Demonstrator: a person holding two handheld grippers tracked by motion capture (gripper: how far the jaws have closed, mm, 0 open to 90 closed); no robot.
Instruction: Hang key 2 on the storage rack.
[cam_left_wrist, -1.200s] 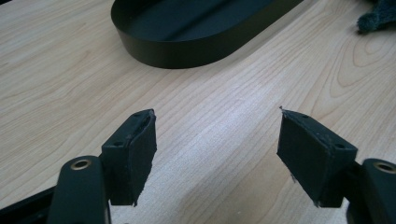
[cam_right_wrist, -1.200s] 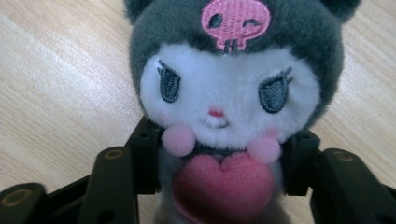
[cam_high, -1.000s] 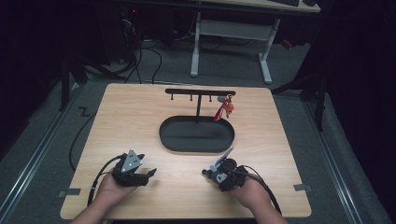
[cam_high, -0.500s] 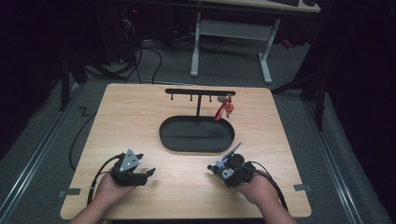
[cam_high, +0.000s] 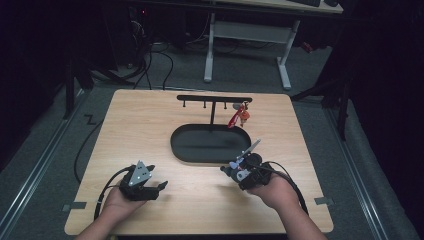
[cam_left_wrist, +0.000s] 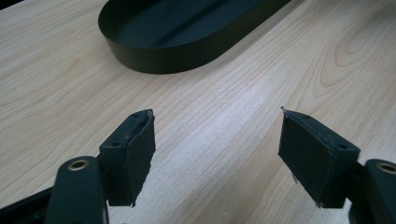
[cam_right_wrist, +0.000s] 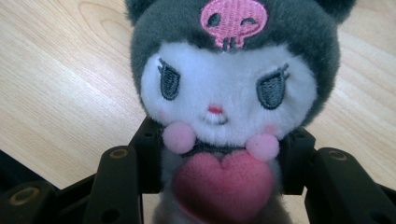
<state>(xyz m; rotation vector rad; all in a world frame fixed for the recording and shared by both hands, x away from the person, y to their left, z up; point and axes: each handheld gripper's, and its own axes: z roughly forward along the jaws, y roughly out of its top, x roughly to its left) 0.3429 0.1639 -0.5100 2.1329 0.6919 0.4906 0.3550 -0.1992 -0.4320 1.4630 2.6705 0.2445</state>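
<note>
Grey plush toy (cam_right_wrist: 219, 93), one; right gripper (cam_right_wrist: 219, 163) clamping.

Dim lab or recording room; lit wooden table (cam_high: 150, 125) on grey carpet (cam_high: 40, 150); cables (cam_high: 150, 60); white-legged desk (cam_high: 210, 55) behind.

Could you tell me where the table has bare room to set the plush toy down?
Bare wood lies left of the black oval tray, out to the table edge, and between the left gripper and the right gripper, which grips the plush toy. It is crowded behind the tray, under the hook stand with its red keychain.
</note>
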